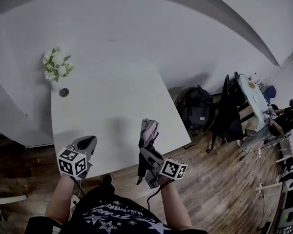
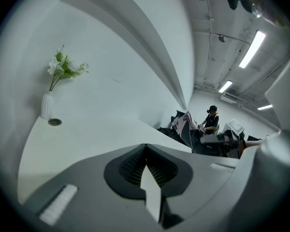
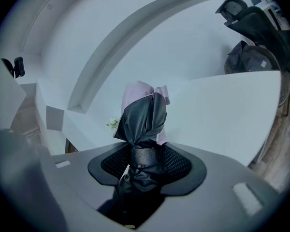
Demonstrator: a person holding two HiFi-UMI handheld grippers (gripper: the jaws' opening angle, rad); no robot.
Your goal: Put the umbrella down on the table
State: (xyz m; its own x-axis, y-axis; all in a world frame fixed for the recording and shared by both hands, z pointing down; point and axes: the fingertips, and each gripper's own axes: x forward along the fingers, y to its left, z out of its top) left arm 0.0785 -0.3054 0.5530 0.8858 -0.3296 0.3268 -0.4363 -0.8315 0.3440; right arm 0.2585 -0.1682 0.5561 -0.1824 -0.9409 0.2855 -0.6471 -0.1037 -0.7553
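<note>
A folded umbrella of black and pale pink cloth sticks up from my right gripper, just over the near edge of the white table. In the right gripper view the pads are shut on the umbrella at its strapped waist, right gripper. My left gripper hovers over the table's near left corner. Its tips meet with nothing between them in the left gripper view, left gripper. The umbrella also shows there, off to the right.
A white vase of flowers and a small round disc stand at the table's far left. A black backpack and a dark chair sit on the wooden floor to the right. Farther right, a person sits at a desk.
</note>
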